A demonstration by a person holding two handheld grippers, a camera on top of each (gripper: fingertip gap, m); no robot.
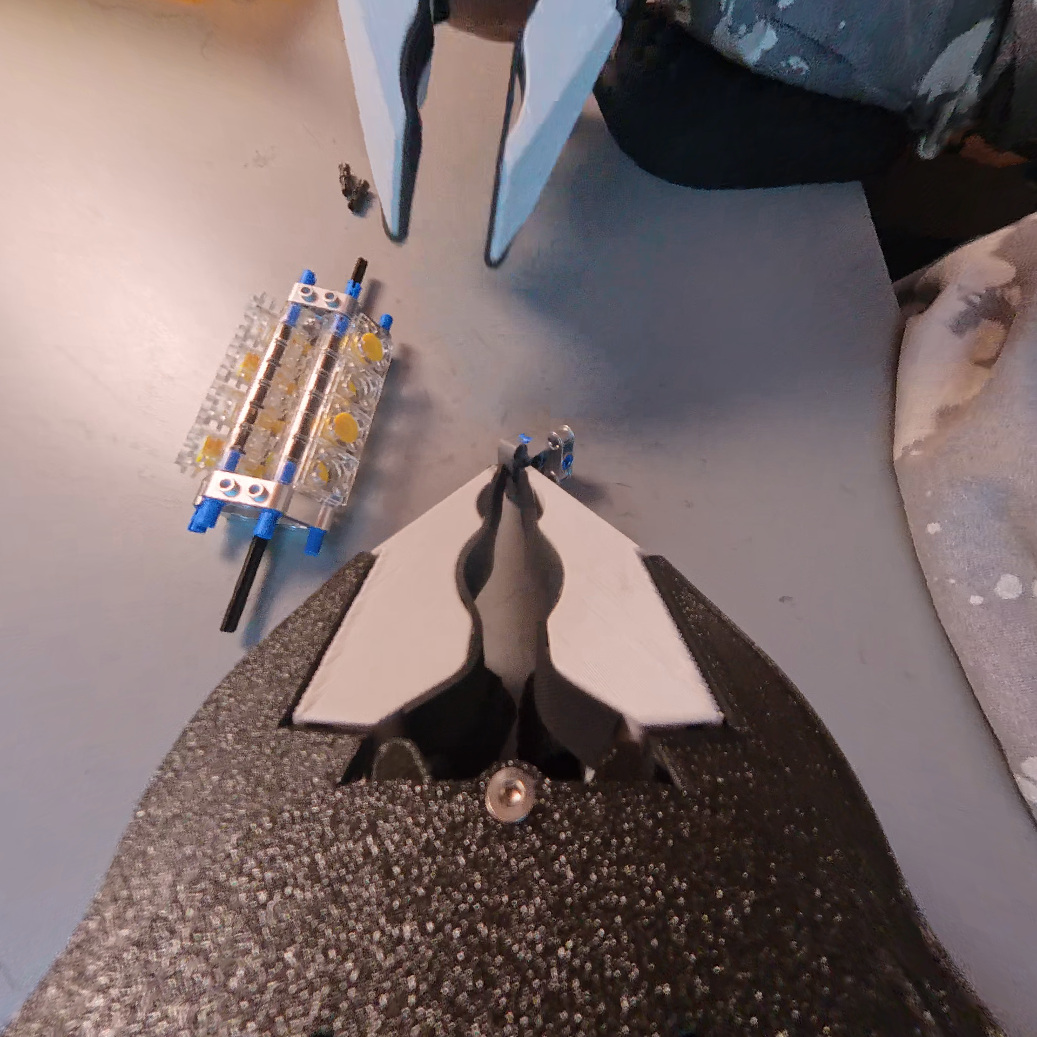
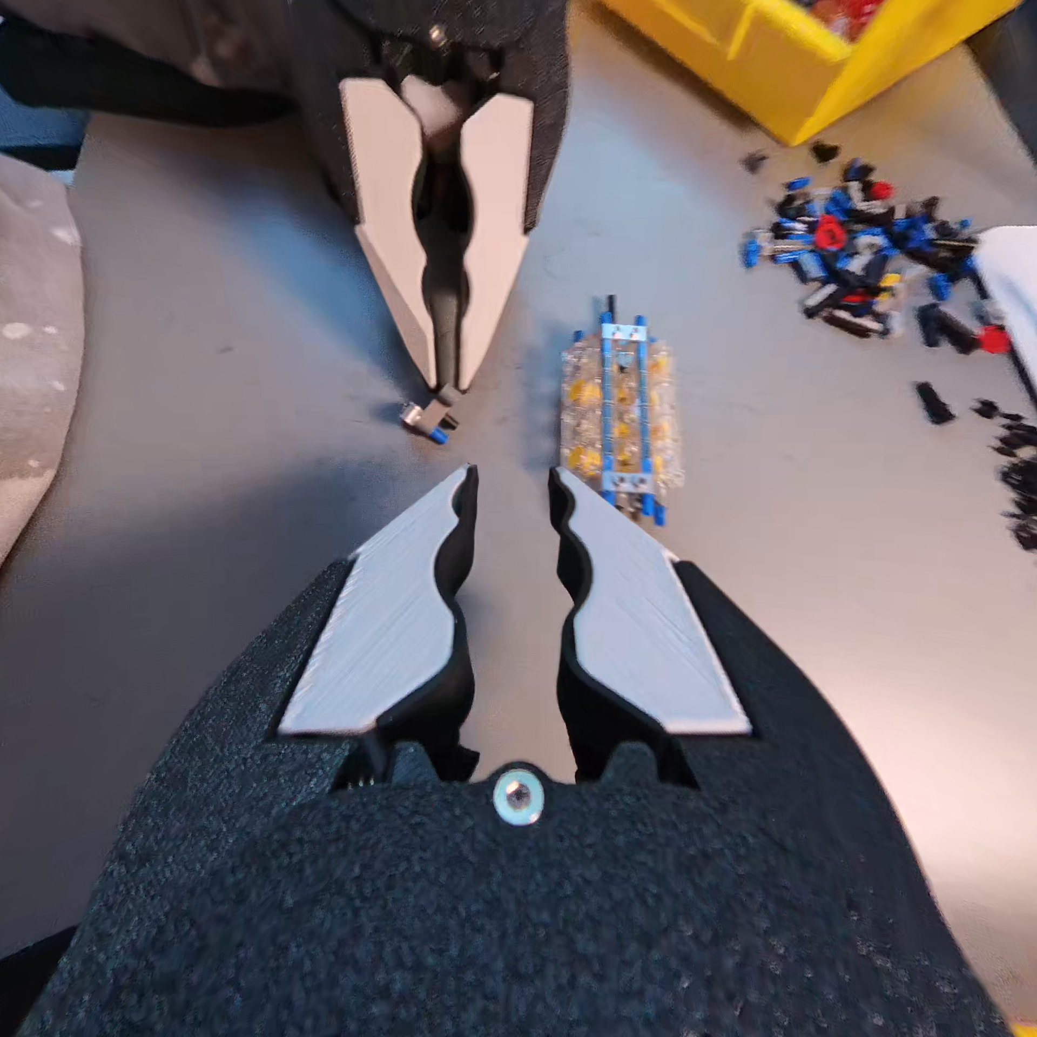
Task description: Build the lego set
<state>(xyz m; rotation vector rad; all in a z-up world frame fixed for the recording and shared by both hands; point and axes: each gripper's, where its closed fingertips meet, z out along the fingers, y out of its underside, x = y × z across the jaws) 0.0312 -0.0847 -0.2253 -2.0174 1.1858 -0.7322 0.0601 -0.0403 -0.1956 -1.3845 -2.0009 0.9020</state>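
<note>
My left gripper (image 1: 515, 470) is shut on a small grey brick piece (image 1: 553, 455) with a black axle and blue pins, held low over the grey table (image 1: 140, 168). It also shows in the right wrist view (image 2: 447, 388), with the piece (image 2: 429, 418) at its tips. A clear brick engine block (image 1: 289, 401) with yellow pistons, blue pins and a black axle lies on the table to the left of it. My right gripper (image 2: 512, 477) is open and empty, just left of the engine block (image 2: 620, 418). It also shows facing me in the left wrist view (image 1: 443, 247).
A yellow bin (image 2: 785, 73) stands at the far right. A heap of loose blue, black and red brick parts (image 2: 875, 264) lies beside it. A small dark part (image 1: 353, 188) lies near the right gripper's tip. A person's mottled sleeve (image 1: 965, 421) rests at the table's edge. My right fingertips sit around 7 cm from my left ones.
</note>
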